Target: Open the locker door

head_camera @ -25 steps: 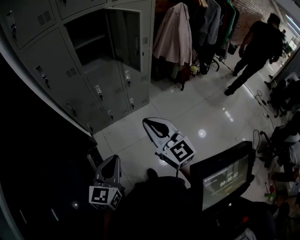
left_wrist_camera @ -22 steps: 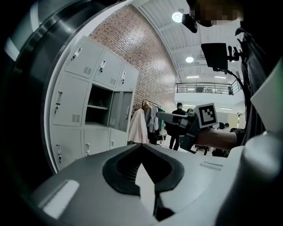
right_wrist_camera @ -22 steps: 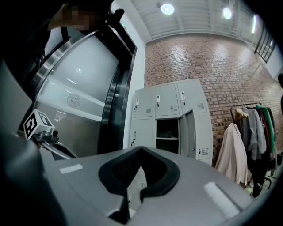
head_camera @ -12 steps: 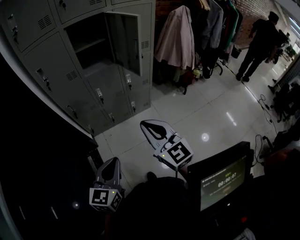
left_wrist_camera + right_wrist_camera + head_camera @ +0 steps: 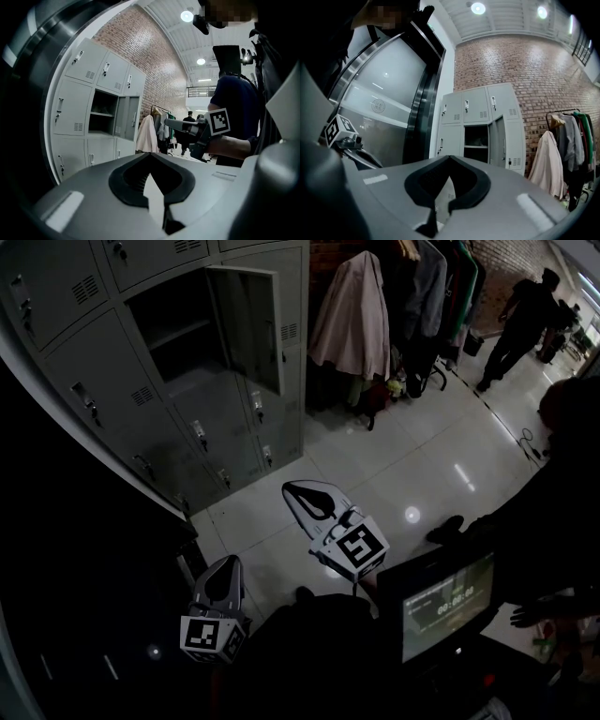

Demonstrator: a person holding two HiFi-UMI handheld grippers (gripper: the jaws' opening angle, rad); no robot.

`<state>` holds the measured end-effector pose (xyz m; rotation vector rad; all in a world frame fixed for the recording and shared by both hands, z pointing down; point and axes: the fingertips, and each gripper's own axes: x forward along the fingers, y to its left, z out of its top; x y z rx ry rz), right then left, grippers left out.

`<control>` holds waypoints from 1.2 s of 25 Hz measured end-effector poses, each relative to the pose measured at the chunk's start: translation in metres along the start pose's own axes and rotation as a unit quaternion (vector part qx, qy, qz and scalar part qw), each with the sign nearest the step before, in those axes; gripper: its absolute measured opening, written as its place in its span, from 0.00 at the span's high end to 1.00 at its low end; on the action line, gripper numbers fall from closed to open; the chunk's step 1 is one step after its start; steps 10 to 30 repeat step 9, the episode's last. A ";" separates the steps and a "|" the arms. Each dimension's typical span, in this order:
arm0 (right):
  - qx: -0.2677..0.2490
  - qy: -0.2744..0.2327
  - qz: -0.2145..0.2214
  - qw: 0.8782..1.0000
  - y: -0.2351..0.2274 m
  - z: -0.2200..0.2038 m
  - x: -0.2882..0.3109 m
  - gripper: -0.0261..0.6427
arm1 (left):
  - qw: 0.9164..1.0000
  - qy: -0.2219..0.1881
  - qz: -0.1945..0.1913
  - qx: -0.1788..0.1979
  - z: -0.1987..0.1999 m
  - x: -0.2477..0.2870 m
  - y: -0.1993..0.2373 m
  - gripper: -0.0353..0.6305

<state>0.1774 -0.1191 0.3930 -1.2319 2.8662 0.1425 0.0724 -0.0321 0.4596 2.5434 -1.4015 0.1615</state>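
Note:
The grey bank of lockers [image 5: 103, 381] stands at the upper left of the head view. One upper compartment [image 5: 173, 324] is open, its door [image 5: 248, 324] swung out to the right. My left gripper [image 5: 230, 560] is low, near my body, far from the lockers; its jaws meet with nothing between them. My right gripper [image 5: 290, 489] is over the floor, pointing at the lockers, also shut and empty. The left gripper view shows the open compartment [image 5: 104, 112] ahead of the left gripper [image 5: 149, 153]. The right gripper view shows the door [image 5: 497, 140] beyond the right gripper [image 5: 449, 157].
A rack of hanging coats [image 5: 361, 315] stands right of the lockers. A small monitor [image 5: 448, 606] sits at my lower right. A person in dark clothes [image 5: 553, 493] leans in at the right; another person [image 5: 527, 310] walks far off. A dark wall [image 5: 66, 596] fills the left.
Both grippers have hardly moved. The far person has walked further away, and a dark-clothed person has come in at the right beside the monitor.

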 end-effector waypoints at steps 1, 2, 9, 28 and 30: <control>0.000 0.000 0.000 1.000 -0.001 0.000 0.001 0.96 | 1.000 0.000 0.000 0.000 0.000 0.001 0.000 0.92; 0.001 0.000 0.000 1.000 -0.002 -0.001 0.001 0.96 | 1.000 0.000 -0.001 0.001 0.000 0.002 0.001 0.92; 0.004 0.002 0.001 1.000 -0.008 -0.005 0.008 0.96 | 1.000 0.001 -0.003 0.001 0.002 0.011 0.006 0.92; 0.004 0.002 0.001 1.000 -0.008 -0.005 0.008 0.96 | 1.000 0.001 -0.003 0.001 0.002 0.011 0.006 0.92; 0.004 0.002 0.001 1.000 -0.008 -0.005 0.008 0.96 | 1.000 0.001 -0.003 0.001 0.002 0.011 0.006 0.92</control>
